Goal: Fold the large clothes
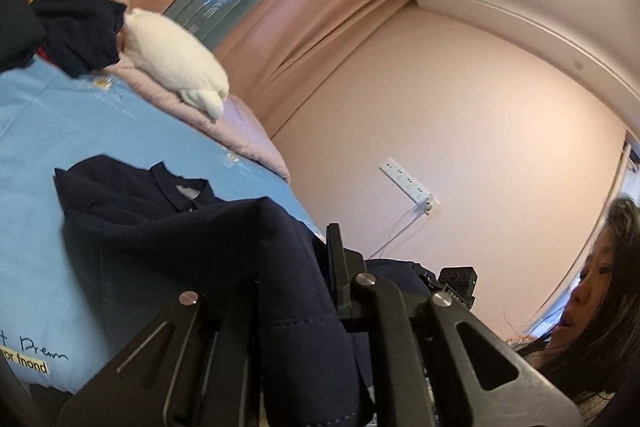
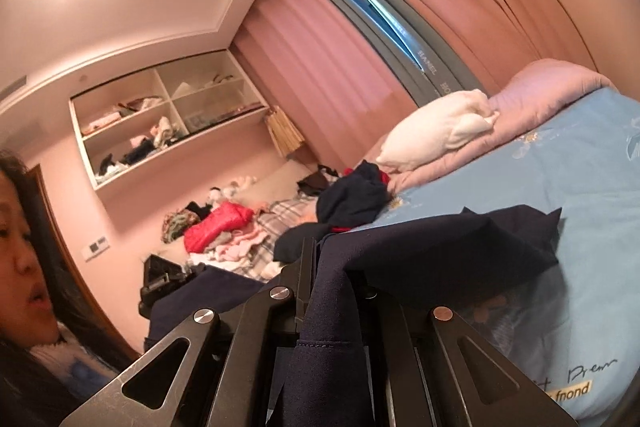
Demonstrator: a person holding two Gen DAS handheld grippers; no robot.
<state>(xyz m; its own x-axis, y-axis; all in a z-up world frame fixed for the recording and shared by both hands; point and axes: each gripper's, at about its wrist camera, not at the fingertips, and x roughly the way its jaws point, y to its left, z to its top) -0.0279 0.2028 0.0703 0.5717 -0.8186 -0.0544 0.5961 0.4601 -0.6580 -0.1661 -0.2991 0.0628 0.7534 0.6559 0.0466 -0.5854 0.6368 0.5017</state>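
Navy collared garment (image 1: pixel 132 227) lies on the blue sheet of the bed (image 1: pixel 36 131), collar end flat toward the middle of the bed, lower part lifted off at the near edge. Left gripper (image 1: pixel 296 291): fingers closed tight on a bunched fold of the navy cloth. Right gripper (image 2: pixel 332 291): same, fingers pinched shut on another stretch of the same cloth, which rises between them and drapes back over the flat part. A fold-over toward the collar looks under way.

Risks, as I judge them: the cloth is thick where bunched, so one grip could slip and drop a corner; uneven pull between the two sides would lay the fold crooked; dragging rather than lifting could wrinkle the flat half.

Around: loose dark clothes pile (image 2: pixel 352 199) near the far edge, white pillow (image 1: pixel 176 63) on a pink quilt (image 2: pixel 532 95) at the head end. The pile sits close to the collar side and could crowd the fold. More clothes on the floor beyond.
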